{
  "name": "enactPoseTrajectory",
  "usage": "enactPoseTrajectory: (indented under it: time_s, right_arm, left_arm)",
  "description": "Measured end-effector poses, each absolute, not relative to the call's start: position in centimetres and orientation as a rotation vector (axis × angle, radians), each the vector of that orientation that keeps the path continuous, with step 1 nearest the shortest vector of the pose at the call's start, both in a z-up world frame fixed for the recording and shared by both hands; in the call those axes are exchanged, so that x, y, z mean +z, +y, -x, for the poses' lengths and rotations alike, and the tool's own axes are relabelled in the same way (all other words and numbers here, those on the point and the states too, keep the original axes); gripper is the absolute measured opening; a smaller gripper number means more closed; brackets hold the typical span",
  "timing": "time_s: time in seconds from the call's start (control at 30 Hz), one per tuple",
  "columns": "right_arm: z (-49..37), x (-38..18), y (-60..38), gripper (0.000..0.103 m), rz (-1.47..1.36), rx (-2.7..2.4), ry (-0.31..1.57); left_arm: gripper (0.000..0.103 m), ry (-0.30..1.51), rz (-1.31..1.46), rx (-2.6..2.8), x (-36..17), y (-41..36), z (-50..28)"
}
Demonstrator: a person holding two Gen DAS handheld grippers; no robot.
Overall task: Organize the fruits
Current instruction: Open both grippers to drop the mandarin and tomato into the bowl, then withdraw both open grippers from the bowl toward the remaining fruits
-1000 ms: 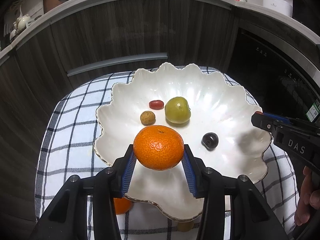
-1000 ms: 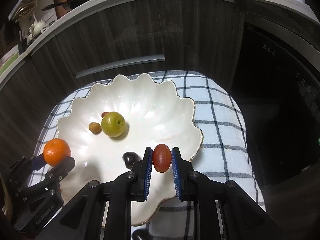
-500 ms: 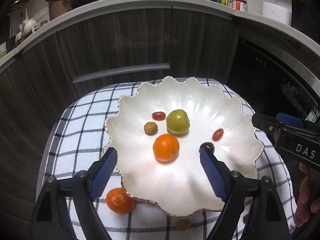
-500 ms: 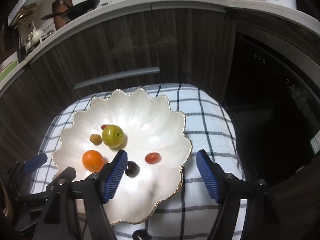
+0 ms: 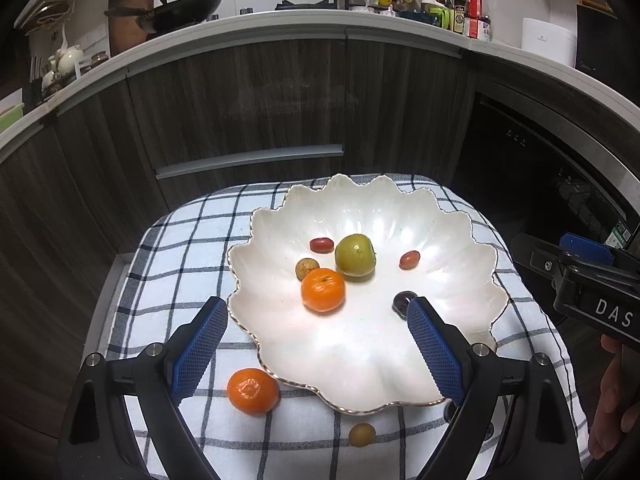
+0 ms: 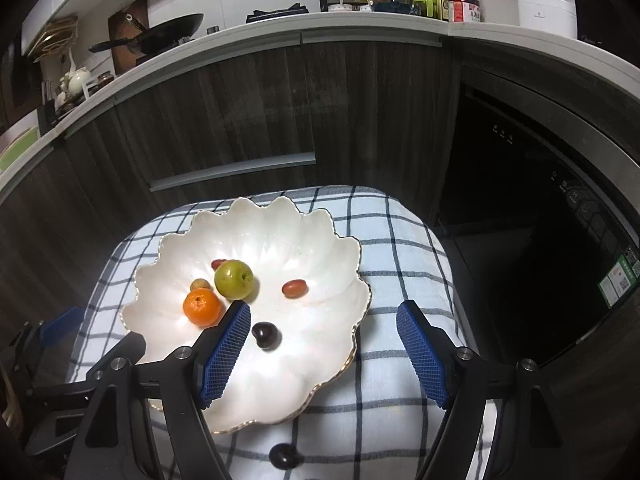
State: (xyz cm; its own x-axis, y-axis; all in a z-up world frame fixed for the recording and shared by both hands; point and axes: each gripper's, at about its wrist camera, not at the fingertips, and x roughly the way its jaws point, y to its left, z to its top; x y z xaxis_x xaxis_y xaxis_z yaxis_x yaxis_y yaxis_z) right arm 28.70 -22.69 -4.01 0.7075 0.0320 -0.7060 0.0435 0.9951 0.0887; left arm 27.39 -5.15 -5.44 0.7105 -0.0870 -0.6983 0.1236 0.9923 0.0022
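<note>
While both grippers hang above the scalloped white bowl (image 5: pixel 460 240), the left gripper (image 5: pixel 316 344) and the right gripper (image 6: pixel 324 344) have each just been opening, and nothing sits between either pair of blue pads now: both are released and empty. A mandarin (image 5: pixel 323 289) lies in the bowl just beside a green apple-like fruit (image 5: pixel 355 255), a small brown fruit (image 5: pixel 306 269) and a red grape tomato (image 5: pixel 321 244); a second red tomato (image 6: pixel 295 288) lies to the apple's right, apart from it, and a dark plum-like fruit (image 6: pixel 265 335) sits nearer the front rim. The bowl's dished shape seems to draw the round fruit toward its middle. Sorting looks unfinished: on the checked cloth (image 5: pixel 192 248) outside the bowl lie another mandarin (image 5: pixel 253 391), a small yellowish fruit (image 5: pixel 362 434) and a dark fruit (image 6: pixel 284 456). The wide jaws probably suit the left for the loose mandarin next, the right for the dark fruit.
</note>
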Motion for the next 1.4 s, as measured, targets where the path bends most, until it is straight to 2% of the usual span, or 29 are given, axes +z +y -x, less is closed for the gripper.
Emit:
enactPoseTrajectory:
  time_s: [0.77, 1.4]
  right_arm:
    - [-23.4, -2.8, -22.4, 0.077, -0.092, -0.022, 0.735]
    - [-19.9, -4.3, -22.0, 0.077, -0.063, -0.048, 0.728]
  left_arm:
    - [0.092, 0.707, -0.078, -0.128, -3.9, -4.9, -22.9]
    - [0.092, 0.698, -0.099, -0.171, -6.0, -4.9, -19.8]
